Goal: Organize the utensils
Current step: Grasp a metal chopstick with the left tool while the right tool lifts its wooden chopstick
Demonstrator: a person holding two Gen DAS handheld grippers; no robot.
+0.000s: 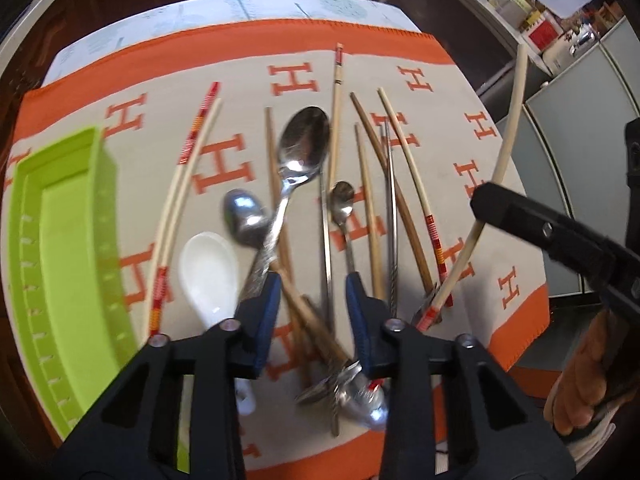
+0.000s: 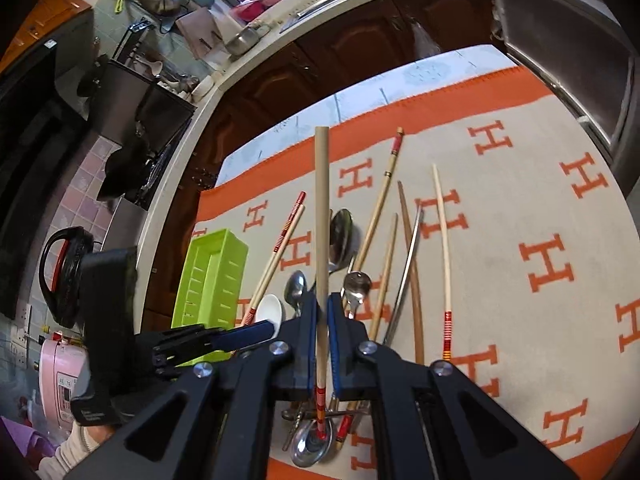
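Chopsticks and spoons lie scattered on an orange-and-beige cloth (image 1: 440, 112) patterned with H letters. My left gripper (image 1: 314, 308) hovers open over the near end of the pile, with brown chopsticks (image 1: 308, 312) lying between its blue pads. A large metal spoon (image 1: 304, 144), two smaller spoons and a white ceramic spoon (image 1: 210, 268) lie just ahead. My right gripper (image 2: 321, 312) is shut on a pale chopstick (image 2: 322, 208) with a red-banded end, held lifted above the pile. The same right gripper (image 1: 482, 206) and chopstick (image 1: 510, 140) show at the right in the left wrist view.
A green slotted tray (image 1: 68, 264) sits at the cloth's left end, also visible as the green tray (image 2: 212, 276) beside my left gripper (image 2: 256, 332). Dark wooden cabinets (image 2: 360, 44) and a cluttered counter stand beyond the table. A hand (image 1: 580, 380) holds the right gripper.
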